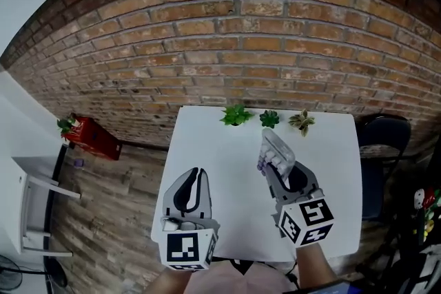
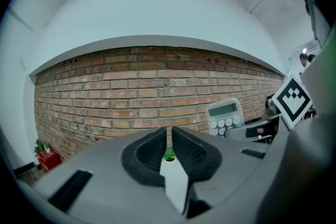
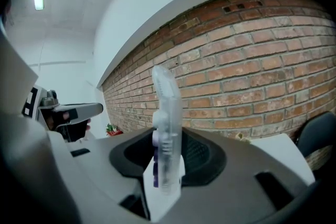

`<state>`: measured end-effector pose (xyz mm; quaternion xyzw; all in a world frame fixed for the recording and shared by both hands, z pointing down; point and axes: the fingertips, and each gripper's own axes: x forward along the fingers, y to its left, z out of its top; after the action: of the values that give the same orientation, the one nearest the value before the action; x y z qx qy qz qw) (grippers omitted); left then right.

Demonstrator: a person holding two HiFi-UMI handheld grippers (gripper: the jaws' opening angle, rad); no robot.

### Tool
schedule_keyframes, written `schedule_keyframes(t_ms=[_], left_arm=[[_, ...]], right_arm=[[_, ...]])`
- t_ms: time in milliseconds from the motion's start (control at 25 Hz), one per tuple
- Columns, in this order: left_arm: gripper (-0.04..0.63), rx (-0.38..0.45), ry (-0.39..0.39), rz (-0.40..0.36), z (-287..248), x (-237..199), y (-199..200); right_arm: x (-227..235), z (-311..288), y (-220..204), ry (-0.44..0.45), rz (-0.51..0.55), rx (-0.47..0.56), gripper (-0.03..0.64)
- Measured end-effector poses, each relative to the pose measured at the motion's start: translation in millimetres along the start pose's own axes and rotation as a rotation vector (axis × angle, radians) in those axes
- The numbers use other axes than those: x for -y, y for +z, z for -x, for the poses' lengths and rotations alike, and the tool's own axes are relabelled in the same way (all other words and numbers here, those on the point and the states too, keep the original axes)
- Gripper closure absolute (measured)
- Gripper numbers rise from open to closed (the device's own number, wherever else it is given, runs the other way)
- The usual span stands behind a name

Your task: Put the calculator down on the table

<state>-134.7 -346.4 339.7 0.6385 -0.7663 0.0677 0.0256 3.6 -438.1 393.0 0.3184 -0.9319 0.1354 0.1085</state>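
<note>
The calculator is white and see-through with purple keys. It stands on edge between the fingers of my right gripper, above the right half of the white table. In the right gripper view the calculator rises edge-on between the pads, which are shut on it. My left gripper hangs over the table's near left part, jaws together and empty. In the left gripper view only a thin slit shows between the jaws of my left gripper, and the calculator faces it at the right, display and keys showing.
Three small potted plants line the table's far edge against the brick wall. A black chair stands at the right. A red box and a white stand sit on the floor at the left.
</note>
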Motion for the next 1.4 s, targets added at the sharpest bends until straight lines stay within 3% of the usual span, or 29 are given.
schedule_keyframes(t_ms=[280,680,1080,1400], left_arm=[[0.556,-0.042,-0.021,0.038,-15,-11,-23],[0.556,-0.141,-0.083,0.073,-44,-10,-71],[0.555,-0.228,-0.105,0.124,-63,-3,-113],[0.555,-0.296,-0.103,0.129,-71,-7,-141]], right_arm=[[-2,-24,-30,-0.011,-0.011,-0.090,0.482],[1,-47,-104,-0.029,-0.087,-0.265,0.482],[-5,-61,-172,0.020,-0.200,-0.434,0.481],[-1,-75,-182,0.062,-0.335,-0.460,0.474]])
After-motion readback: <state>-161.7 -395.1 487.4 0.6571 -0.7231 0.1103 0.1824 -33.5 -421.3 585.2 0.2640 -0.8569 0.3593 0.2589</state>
